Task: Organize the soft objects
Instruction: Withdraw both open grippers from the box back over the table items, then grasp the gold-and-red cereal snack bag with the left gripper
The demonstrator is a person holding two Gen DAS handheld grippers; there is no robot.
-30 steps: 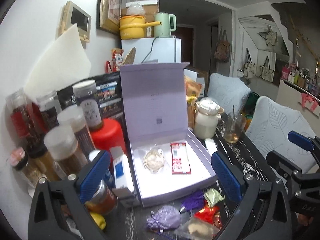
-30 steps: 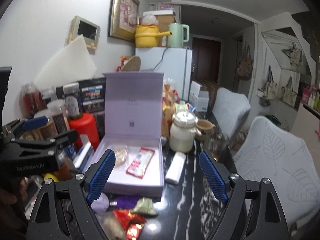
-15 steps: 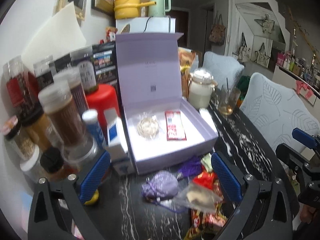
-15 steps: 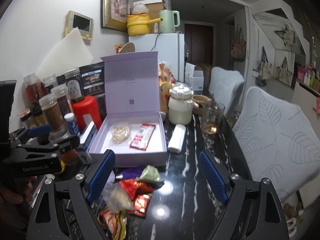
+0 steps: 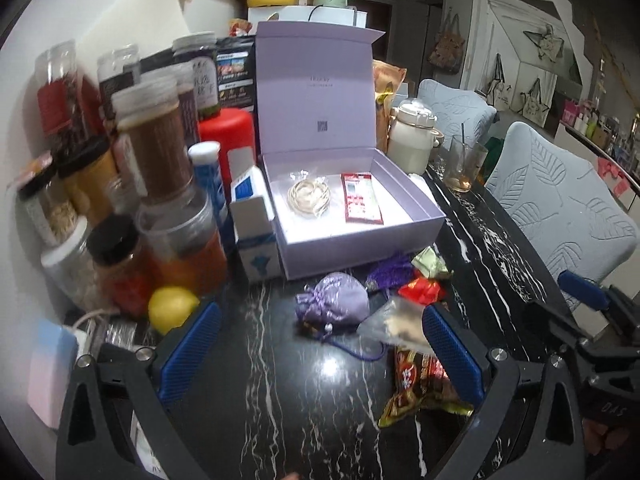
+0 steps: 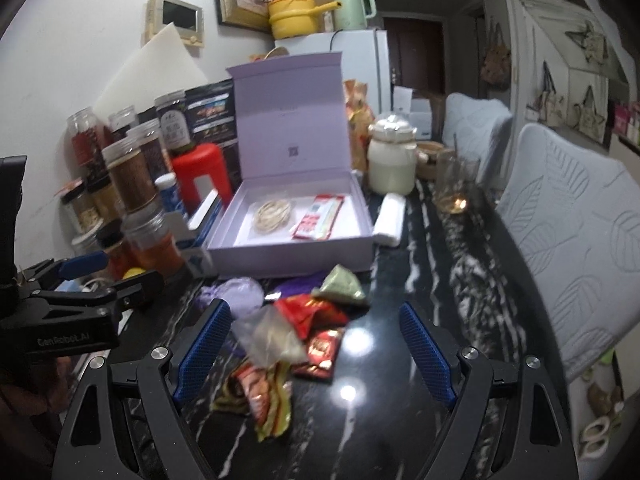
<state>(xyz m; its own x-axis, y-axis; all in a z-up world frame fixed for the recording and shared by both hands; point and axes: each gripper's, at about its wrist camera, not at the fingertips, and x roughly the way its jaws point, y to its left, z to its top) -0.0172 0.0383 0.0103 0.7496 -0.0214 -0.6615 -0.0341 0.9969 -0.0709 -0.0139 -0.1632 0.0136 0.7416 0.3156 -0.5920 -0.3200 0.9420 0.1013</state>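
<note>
An open lilac box (image 5: 404, 222) (image 6: 304, 256) stands on the black marble table, lid up. Inside lie a clear bag of pale bands (image 5: 310, 197) (image 6: 272, 214) and a red sachet (image 5: 360, 204) (image 6: 320, 222). In front of it lies a pile: a lilac drawstring pouch (image 5: 332, 302) (image 6: 240, 294), a clear bag (image 5: 394, 324) (image 6: 270, 336), red packets (image 5: 420, 292) (image 6: 312, 312), a green sachet (image 5: 430, 262) (image 6: 340, 284) and a brown snack wrapper (image 5: 420, 384) (image 6: 260, 396). My left gripper (image 5: 320, 354) is open and empty above the pouch. My right gripper (image 6: 316, 354) is open and empty over the pile.
Jars and bottles (image 5: 152, 148) crowd the left, with a red canister (image 5: 228, 136), a blue-white carton (image 5: 254, 224) and a lemon (image 5: 172, 308). A cream pot (image 5: 412, 140) and a glass (image 5: 466, 166) stand right of the box. Padded chairs (image 6: 568, 232) line the right edge.
Both grippers have pulled back and up from the box, so more of the table and the pile in front shows. Both stay open and empty.
</note>
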